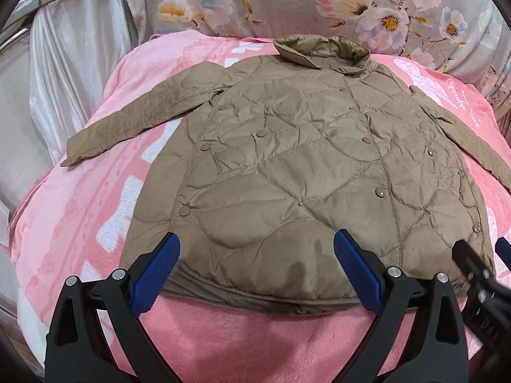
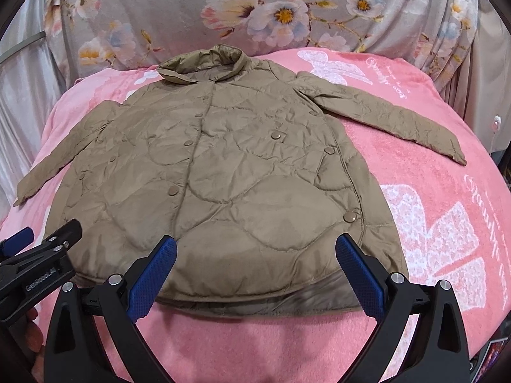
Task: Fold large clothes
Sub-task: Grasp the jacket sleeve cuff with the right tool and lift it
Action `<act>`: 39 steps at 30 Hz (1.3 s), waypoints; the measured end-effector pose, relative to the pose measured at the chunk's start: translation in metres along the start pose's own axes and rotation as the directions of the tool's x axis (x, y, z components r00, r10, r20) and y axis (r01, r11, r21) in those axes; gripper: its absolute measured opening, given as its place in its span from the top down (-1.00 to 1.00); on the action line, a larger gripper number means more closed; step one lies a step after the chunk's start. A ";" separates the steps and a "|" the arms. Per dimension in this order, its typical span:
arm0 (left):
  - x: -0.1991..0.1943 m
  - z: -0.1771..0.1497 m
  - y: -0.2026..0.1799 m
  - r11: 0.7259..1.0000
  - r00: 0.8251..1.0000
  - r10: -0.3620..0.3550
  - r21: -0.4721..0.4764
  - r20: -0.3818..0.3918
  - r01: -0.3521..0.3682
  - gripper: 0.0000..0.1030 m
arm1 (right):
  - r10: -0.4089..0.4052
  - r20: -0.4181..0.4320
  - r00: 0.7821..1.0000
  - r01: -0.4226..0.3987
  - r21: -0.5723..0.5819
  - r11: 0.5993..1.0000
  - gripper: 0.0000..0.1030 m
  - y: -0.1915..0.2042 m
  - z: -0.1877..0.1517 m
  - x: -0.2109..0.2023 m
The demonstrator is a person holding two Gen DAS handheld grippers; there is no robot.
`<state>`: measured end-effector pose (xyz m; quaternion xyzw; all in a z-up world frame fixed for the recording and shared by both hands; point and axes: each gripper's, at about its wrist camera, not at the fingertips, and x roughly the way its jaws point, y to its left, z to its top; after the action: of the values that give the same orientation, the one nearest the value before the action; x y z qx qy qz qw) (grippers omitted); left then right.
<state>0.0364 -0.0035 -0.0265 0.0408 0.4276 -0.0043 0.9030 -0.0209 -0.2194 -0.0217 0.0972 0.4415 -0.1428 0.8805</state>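
Observation:
A tan quilted jacket [image 1: 287,166] lies flat and front up on a pink blanket [image 1: 95,198], collar far, hem near, both sleeves spread out to the sides. It also shows in the right wrist view [image 2: 223,175]. My left gripper [image 1: 255,274] is open and empty, its blue pads over the left part of the hem. My right gripper [image 2: 255,274] is open and empty over the right part of the hem. The right gripper's fingers [image 1: 479,274] show at the left view's right edge, and the left gripper's fingers [image 2: 41,255] at the right view's left edge.
The pink blanket [image 2: 431,223] with white lettering covers a bed. A grey floral cloth [image 1: 351,6] hangs behind it, also in the right wrist view [image 2: 255,9]. A shiny white curtain [image 1: 64,63] hangs at the left.

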 end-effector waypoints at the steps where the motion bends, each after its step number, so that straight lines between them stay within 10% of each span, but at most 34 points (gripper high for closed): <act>1: 0.003 0.002 0.000 1.000 1.000 -0.004 -0.002 -0.004 0.004 -0.84 | -0.007 0.003 1.000 0.007 0.018 1.000 -0.90 -0.009 0.006 0.005; 7: 0.022 0.017 0.005 1.000 1.000 -0.011 -0.019 -0.012 0.011 -0.84 | -0.055 0.037 0.998 0.044 0.253 0.967 -0.90 -0.111 0.056 0.034; 20: 0.077 0.059 0.023 0.997 0.999 0.050 -0.052 -0.020 -0.051 -0.84 | -0.200 -0.033 0.979 0.170 0.673 0.720 -0.90 -0.324 0.110 0.126; 25: 0.090 0.071 0.022 0.996 0.998 0.067 -0.051 -0.019 -0.068 -0.84 | -0.260 -0.049 0.964 0.220 0.695 0.685 -0.31 -0.343 0.115 0.146; 29: 0.096 0.077 0.021 0.996 0.998 0.068 -0.050 -0.014 -0.068 -0.84 | -0.298 -0.013 0.954 0.226 0.685 0.693 0.84 -0.342 0.136 0.144; 34: 0.103 0.079 0.020 0.996 0.997 0.068 -0.055 -0.024 -0.069 -0.84 | -0.299 0.168 0.939 0.161 0.556 0.816 0.91 -0.285 0.195 0.109; 39: 0.105 0.078 0.023 0.995 0.997 0.072 -0.063 -0.027 -0.074 -0.84 | -0.135 0.338 0.932 0.036 0.283 0.959 0.92 -0.166 0.254 0.075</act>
<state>0.1640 0.0166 -0.0563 0.0276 0.4369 0.0428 0.8981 0.1563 -0.4633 0.0605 0.1702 0.2560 -0.2557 0.9166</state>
